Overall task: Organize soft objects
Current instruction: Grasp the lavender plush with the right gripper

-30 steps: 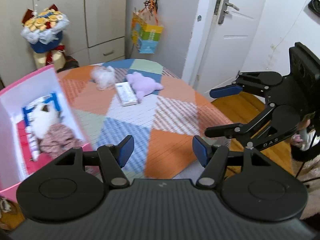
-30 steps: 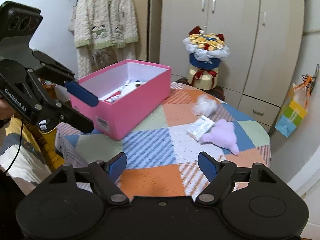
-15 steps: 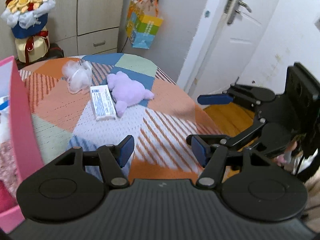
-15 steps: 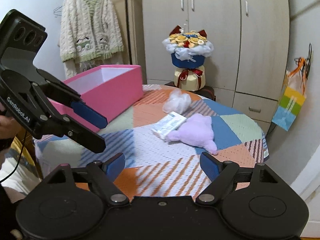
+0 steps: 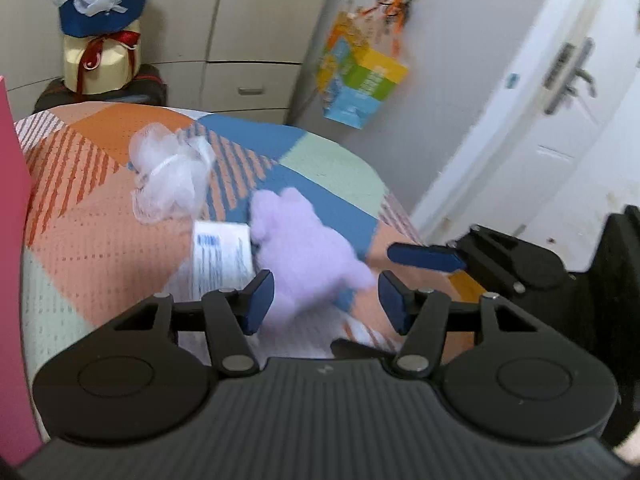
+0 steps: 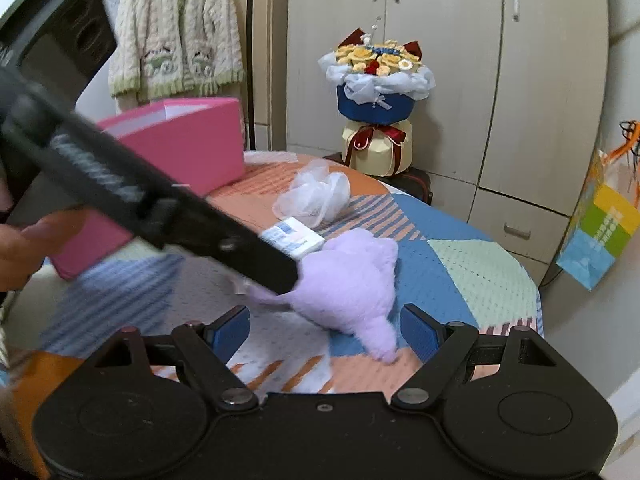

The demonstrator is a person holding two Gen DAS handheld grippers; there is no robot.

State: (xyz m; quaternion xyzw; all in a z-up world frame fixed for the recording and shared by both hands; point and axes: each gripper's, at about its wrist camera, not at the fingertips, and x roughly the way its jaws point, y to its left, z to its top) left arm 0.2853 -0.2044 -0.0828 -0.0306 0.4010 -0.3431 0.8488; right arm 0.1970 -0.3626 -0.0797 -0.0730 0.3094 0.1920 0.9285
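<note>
Sprawling lilac plush toy [image 5: 308, 252] — fuzzy; crinkly white mesh pouf [image 5: 170, 178]

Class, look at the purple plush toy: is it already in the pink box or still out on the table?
Out. The purple plush toy lies on the patchwork tablecloth, apart from the pink box.

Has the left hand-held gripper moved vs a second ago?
Yes. The left hand-held gripper has closed in on the purple plush toy, and the pink box has slid to the left edge. Its jaws have just been closing, not yet gripping the plush.

Pink box [image 5: 12, 240] cut off (left edge); contents hidden.
</note>
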